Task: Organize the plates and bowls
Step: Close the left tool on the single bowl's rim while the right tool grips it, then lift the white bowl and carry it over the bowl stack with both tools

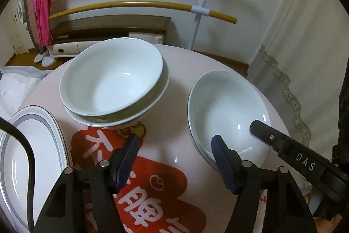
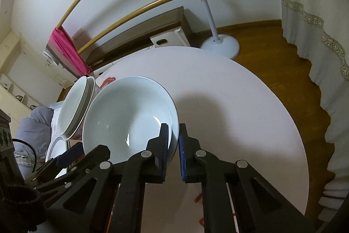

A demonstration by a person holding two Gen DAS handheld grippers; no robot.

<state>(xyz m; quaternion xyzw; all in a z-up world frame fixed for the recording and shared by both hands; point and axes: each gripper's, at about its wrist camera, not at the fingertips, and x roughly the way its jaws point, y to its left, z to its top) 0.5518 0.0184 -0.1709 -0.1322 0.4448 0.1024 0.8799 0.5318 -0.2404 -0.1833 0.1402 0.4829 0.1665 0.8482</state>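
Observation:
Two white bowls sit nested (image 1: 113, 80) at the back of the round white table (image 1: 172, 141). A third white bowl (image 1: 226, 110) is tilted and lifted at the right. My right gripper (image 2: 173, 134) is shut on its near rim (image 2: 130, 115), one finger inside and one outside; the gripper shows in the left wrist view (image 1: 272, 139) as a black arm. My left gripper (image 1: 174, 143) is open and empty, low over the table between the nested bowls and the held bowl. A grey-rimmed plate (image 1: 30, 150) lies at the left.
A red sticker with white characters (image 1: 150, 185) lies on the table under my left gripper. A drying rack with yellow bars (image 1: 141, 4) and a pink cloth (image 1: 43, 14) stands behind. A lace curtain (image 2: 316, 25) hangs at the right. The nested bowls (image 2: 76, 106) stand close left of the held bowl.

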